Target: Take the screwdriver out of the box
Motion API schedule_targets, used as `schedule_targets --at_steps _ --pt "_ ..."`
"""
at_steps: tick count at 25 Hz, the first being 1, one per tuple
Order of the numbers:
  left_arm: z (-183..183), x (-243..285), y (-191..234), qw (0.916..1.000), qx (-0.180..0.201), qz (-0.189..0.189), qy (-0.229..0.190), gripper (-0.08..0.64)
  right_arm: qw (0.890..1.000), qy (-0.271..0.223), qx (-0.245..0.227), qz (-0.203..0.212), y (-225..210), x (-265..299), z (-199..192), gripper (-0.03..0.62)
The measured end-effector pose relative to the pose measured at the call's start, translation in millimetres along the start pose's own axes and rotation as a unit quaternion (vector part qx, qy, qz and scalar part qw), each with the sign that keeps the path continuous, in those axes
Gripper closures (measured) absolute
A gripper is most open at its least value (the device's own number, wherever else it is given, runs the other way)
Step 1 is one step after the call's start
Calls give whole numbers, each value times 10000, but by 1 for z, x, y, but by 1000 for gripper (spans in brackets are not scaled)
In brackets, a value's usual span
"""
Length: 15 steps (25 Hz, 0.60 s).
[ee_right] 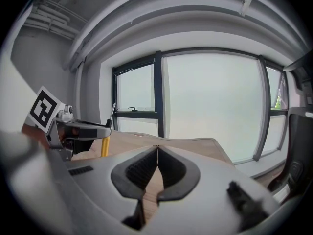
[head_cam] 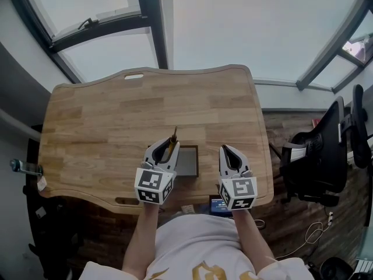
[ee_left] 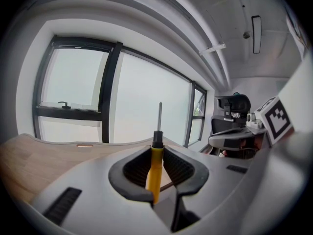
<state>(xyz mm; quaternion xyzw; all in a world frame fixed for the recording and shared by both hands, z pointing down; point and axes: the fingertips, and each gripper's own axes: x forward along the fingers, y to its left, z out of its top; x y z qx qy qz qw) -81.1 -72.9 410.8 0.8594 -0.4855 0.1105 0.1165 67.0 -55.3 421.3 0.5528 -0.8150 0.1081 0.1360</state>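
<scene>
Pads of the left claw press on the yellow handle of the screwdriver, which stands nearly upright in the grip. Its black collar and thin metal shaft rise past the fingertips. In the head view the same claw carries the tool with its shaft pointing away from the person.

Just to this claw's right lies the box, a shallow grey tray with a dark rim. It sits flat on the wooden table, and its inside shows bare.

On the far side of the box is the right claw, level with the left one. Its jaws stand together, tips touching, with nothing between them. From there the yellow handle shows off to the left.

Further right, clear of the table, stands a black office chair.
</scene>
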Motion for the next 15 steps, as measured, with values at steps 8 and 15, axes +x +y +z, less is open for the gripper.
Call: schedule_targets --at_steps 8,15 --pt "-1 1 -1 10000 -23 -10 7 477 9998 -149 -49 -117 -3 -5 8 561" --pt "1 2 0 10000 3 -10 -4 477 9997 -208 -83 -120 -4 -6 8 561"
